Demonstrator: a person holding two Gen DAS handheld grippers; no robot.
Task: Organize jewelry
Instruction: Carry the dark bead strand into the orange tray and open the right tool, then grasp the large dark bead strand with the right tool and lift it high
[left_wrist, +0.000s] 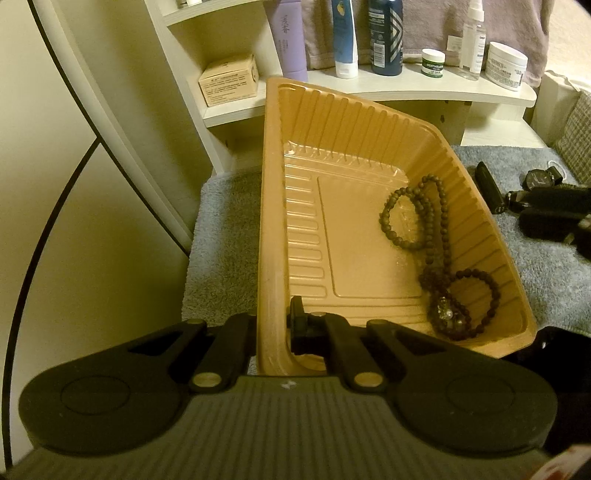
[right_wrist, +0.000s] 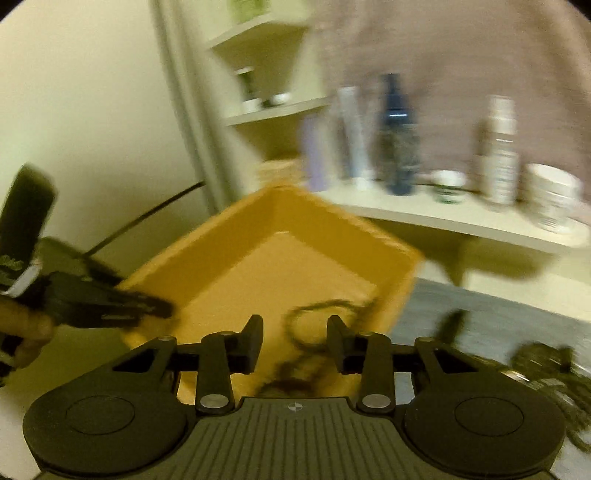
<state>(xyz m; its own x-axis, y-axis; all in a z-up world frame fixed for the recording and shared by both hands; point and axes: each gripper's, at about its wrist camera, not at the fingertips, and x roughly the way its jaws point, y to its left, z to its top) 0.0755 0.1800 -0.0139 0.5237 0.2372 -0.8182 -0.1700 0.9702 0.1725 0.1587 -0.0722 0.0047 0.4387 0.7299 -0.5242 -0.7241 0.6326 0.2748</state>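
A tan plastic tray (left_wrist: 273, 206) stands tilted on a grey towel. My left gripper (left_wrist: 271, 325) is shut on the tray's near left wall. Dark wooden bead strands (left_wrist: 436, 236) lie in the tray's right side. In the right wrist view, which is blurred, the tray (right_wrist: 207, 251) is ahead, with the bead strands (right_wrist: 314, 325) just beyond my fingers. My right gripper (right_wrist: 294, 343) is open and empty over the tray's near edge. The left gripper (right_wrist: 110, 302) shows at the tray's left rim.
A white shelf (left_wrist: 406, 88) behind the tray holds bottles, jars and a small box (left_wrist: 229, 79). A black watch (left_wrist: 539, 179) and other dark items lie on the grey towel (left_wrist: 554, 273) right of the tray. A dark bead pile (right_wrist: 550, 373) lies at the right.
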